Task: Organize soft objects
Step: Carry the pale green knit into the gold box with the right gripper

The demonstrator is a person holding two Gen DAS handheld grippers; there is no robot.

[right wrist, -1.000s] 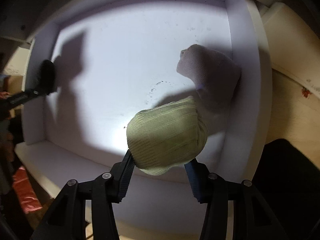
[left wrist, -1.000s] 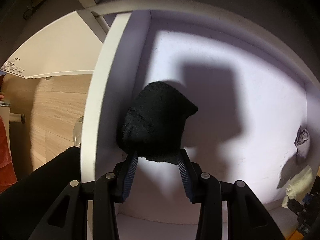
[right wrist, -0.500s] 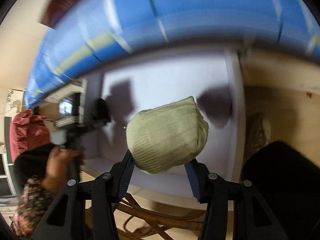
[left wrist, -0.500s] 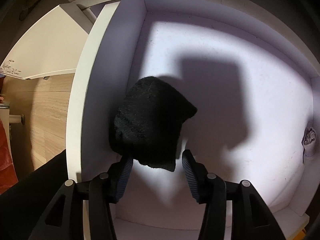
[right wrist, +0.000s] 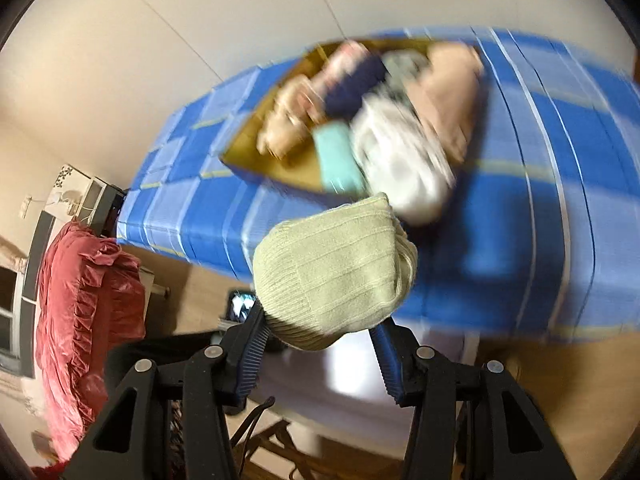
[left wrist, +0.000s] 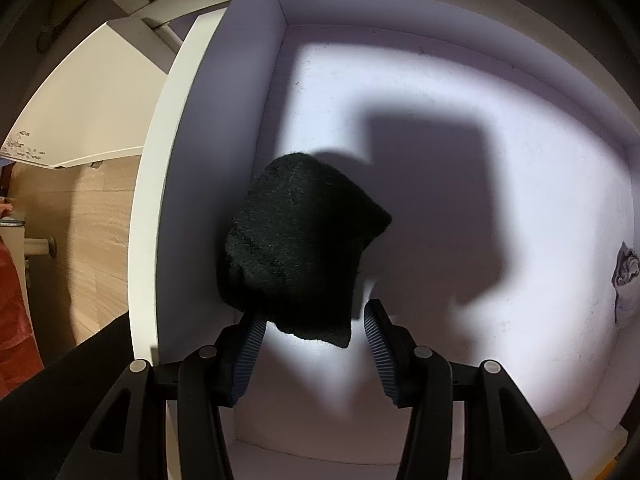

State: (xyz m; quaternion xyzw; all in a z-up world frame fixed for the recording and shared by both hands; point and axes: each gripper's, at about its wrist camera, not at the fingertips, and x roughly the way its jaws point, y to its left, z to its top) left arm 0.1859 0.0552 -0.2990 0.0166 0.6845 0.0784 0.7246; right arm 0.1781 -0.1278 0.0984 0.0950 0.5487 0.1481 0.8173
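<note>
A black knitted roll [left wrist: 296, 240] lies on the floor of a white drawer [left wrist: 200, 160], pressed against its left wall. My left gripper [left wrist: 314, 316] points straight down over the roll's near end. Its jaws stand apart, with a lit gap between the right pad [left wrist: 378, 328] and the roll, so it is open. In the right wrist view, my right gripper [right wrist: 320, 320] is shut on a pale green ribbed roll [right wrist: 332, 268], held high in front of a blue checked bed.
A small grey-white sock [left wrist: 626, 276] rests at the drawer's right wall. On the blue bedcover [right wrist: 540, 200] stands a cardboard box [right wrist: 248, 156] with several blurred soft items. A red ruffled cloth [right wrist: 80, 300] hangs at left. Wooden floor [left wrist: 92, 216] lies beside the drawer.
The left jaws have spread away from the black roll, which stays against the wall. The right gripper has risen out of the drawer with the green roll and now faces the bed.
</note>
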